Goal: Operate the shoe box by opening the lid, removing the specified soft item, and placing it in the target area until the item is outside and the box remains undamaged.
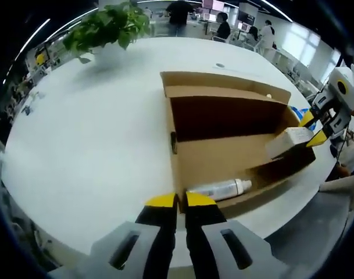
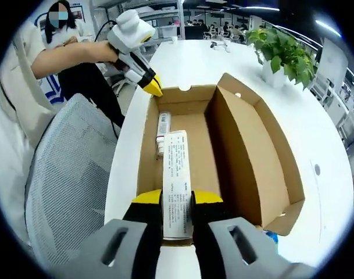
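1. Over the open shoe box (image 2: 188,133), my right gripper (image 2: 177,200) is clenched on a long white packet (image 2: 177,174) covered in small print. I take this for the soft item. It sticks forward from between my jaws, above the box floor and not yet past the walls.
2. My left gripper (image 1: 181,200) sits at the box's near wall, jaws pressed together with nothing between them. In the right gripper view it shows at the far rim (image 2: 147,81), touching or just beside the cardboard; I cannot tell which.
3. Risk one: I grip only the packet's near end. Being soft, it may sag or slide out as I lift, and fall back in.
4. Risk two: the drooping far end could catch the box wall or the raised lid (image 2: 255,151) on the way out, dragging or creasing the cardboard.
5. Risk three: a white bottle (image 1: 220,188) lies on the box floor below the packet. A low sweep could knock it rolling.
6. Risk four: if my left gripper is not steadying the box, a snag could slide it over the white table (image 1: 95,133) towards the near edge.
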Tool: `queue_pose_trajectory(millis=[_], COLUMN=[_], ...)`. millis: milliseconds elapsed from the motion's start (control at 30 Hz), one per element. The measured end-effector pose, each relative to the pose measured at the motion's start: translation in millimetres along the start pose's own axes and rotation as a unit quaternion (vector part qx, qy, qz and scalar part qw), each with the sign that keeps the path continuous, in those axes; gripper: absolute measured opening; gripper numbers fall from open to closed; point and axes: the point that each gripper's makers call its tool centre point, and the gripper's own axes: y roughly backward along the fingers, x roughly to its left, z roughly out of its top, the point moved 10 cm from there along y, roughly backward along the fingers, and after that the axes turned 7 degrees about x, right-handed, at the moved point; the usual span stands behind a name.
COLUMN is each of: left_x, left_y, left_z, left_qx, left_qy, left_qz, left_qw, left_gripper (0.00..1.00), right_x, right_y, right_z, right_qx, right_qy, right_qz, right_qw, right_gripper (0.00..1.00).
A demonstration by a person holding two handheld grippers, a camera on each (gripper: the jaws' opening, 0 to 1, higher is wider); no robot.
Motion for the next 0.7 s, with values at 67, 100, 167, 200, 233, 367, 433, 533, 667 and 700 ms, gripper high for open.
queue_pose_trajectory(millis=[67,100,167,200,233,367,433,533,667,700], left_x=[-0.1,-0.1,0.0,-0.1,-0.2,-0.5,-0.4,-0.2,0.0,0.0], left_y=[0,0,0,0,0,0,0,0,0,0], left_z=[0.2,0.3,0.3,0.3,0.3,0.7,0.9,0.9,1.4,1.5], left_qx=[0.001,0.001,0.001,0.001,0.001,0.004,0.005,0.005,0.006,0.007], left_qy=[-0.001,-0.001,-0.001,-0.001,-0.002,-0.005,-0.007,-0.007,-0.009,-0.01], left_qz=[0.0,0.0,0.0,0.0,0.0,0.002,0.002,0.002,0.002,0.002], left_qw=[1.0,1.0,1.0,1.0,1.0,1.0,1.0,1.0,0.9999,0.9999], left_gripper=[0.01,0.01,0.01,0.01,0.01,0.01,0.01,0.01,0.01,0.01], right_x=[0,0,0,0,0,0,-1,-1,-3,-4], right_y=[3,5,10,13,14,24,28,36,48,52], right_z=[0.9,1.5,2.8,3.6,3.9,5.5,5.0,3.3,-1.1,-2.8], right_qx=[-0.001,-0.002,-0.004,-0.005,-0.006,-0.011,-0.013,-0.015,-0.016,-0.017], right_qy=[0.001,0.003,0.005,0.006,0.006,0.01,0.009,0.011,0.012,0.011], right_qz=[-0.002,-0.004,-0.007,-0.008,-0.008,-0.014,-0.017,-0.02,-0.03,-0.033], right_qw=[1.0,1.0,1.0,0.9999,0.9999,0.9998,0.9997,0.9996,0.9994,0.9992], right_gripper=[0.15,0.15,0.15,0.15,0.15,0.15,0.15,0.15,0.15,0.15])
